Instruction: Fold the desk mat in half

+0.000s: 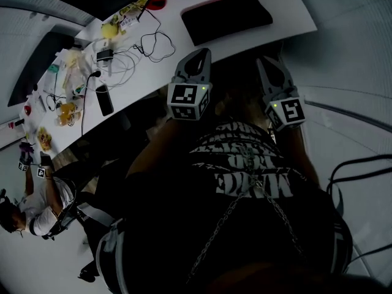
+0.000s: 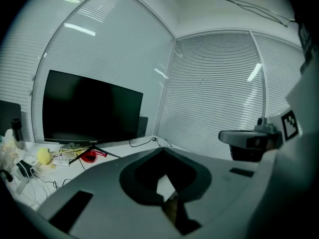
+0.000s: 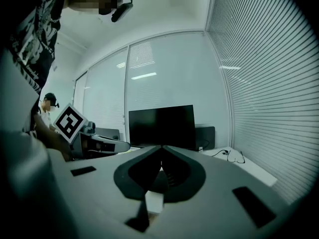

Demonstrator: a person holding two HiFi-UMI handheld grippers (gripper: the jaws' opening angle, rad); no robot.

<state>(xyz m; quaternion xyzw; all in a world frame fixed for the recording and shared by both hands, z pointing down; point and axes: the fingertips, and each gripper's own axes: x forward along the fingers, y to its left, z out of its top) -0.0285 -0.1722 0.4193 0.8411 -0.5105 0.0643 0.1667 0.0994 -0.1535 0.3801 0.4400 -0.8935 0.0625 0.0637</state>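
Note:
The desk mat [image 1: 226,16], dark with a thin red edge along its far side, lies flat on the white desk [image 1: 288,5] at the top of the head view. Both grippers hang in the air in front of the person's chest, short of the desk's near edge and touching nothing. My left gripper [image 1: 198,52] points toward the mat with its jaws together, and in the left gripper view its tips [image 2: 162,150] meet with nothing between them. My right gripper [image 1: 270,62] is beside it, also shut and empty, as the right gripper view [image 3: 161,147] shows. The mat appears in neither gripper view.
Left of the mat the desk holds looped cables [image 1: 153,41], a black phone-like slab [image 1: 104,99], a red object [image 1: 157,0], a yellow item [image 1: 110,29] and small clutter. A black monitor [image 2: 89,108] stands at the back. Another person [image 1: 33,210] sits at lower left. Window blinds [image 2: 214,93] are behind.

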